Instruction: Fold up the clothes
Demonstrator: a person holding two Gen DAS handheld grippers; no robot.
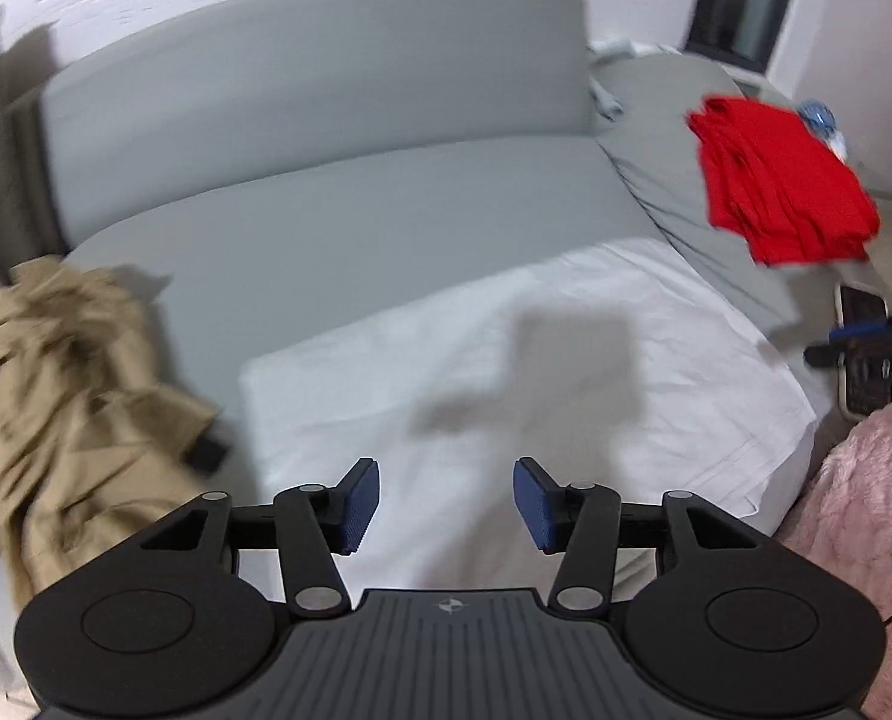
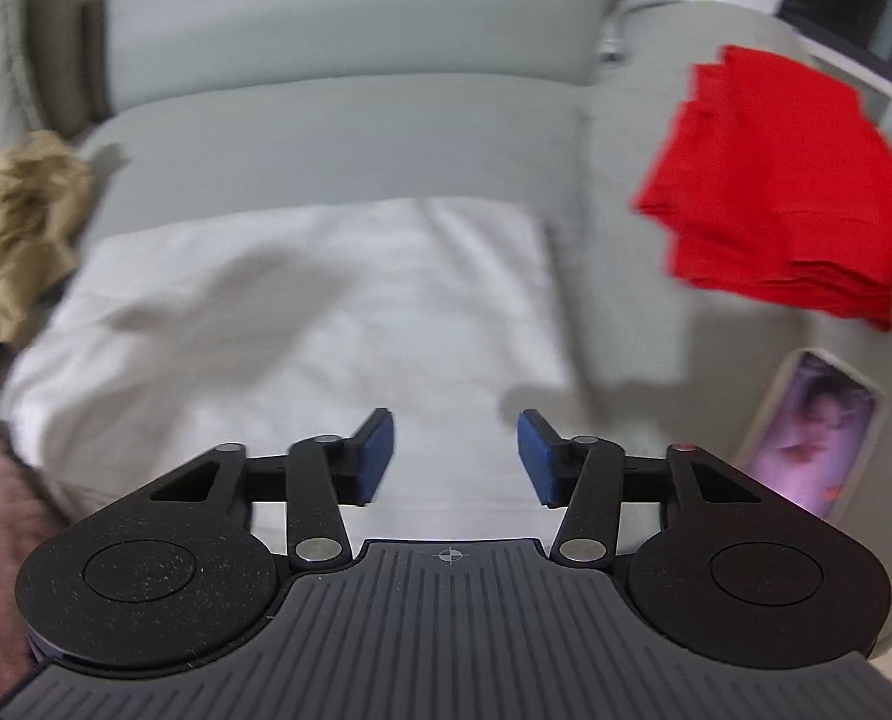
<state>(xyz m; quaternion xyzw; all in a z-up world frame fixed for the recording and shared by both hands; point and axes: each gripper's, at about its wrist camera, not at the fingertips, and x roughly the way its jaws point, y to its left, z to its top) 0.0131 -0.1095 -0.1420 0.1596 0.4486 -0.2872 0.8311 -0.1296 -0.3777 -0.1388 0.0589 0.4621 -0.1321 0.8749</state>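
On the grey sofa (image 1: 338, 222), the white cloth (image 1: 506, 360) serves as the landmark, lying flat across the seat with its near edge toward the cameras.

Left of the cloth, a crumpled tan garment (image 1: 68, 396) sits heaped at the sofa's left end. In the left wrist view its folds come just beside the cloth's left edge; whether they touch is lost in blur. In the right wrist view the same tan garment (image 2: 20, 228) lies off the cloth's far left corner.

Above the cloth's near part, the left gripper (image 1: 446, 504) hovers with its jaws partly apart and nothing between the blue pads (image 1: 359, 507); white fabric shows through the gap. Its shadow falls on the middle of the cloth. Behind the cloth, a bare strip of grey seat runs to the backrest, giving free room.

The right gripper (image 2: 455, 456) likewise hangs over the cloth's near edge, jaws partly apart, holding nothing, pads (image 2: 536, 459) clear of the fabric.

Right of the cloth, the seat rises to a rounded armrest (image 1: 668, 168). A folded red garment (image 1: 782, 180) rests on top of it, well apart from the cloth's right edge. Nearer than the red garment (image 2: 782, 192), a phone (image 2: 812, 432) with a lit screen leans beside the cloth's right corner. A pink fluffy fabric (image 1: 866, 492) borders the cloth's near right corner.
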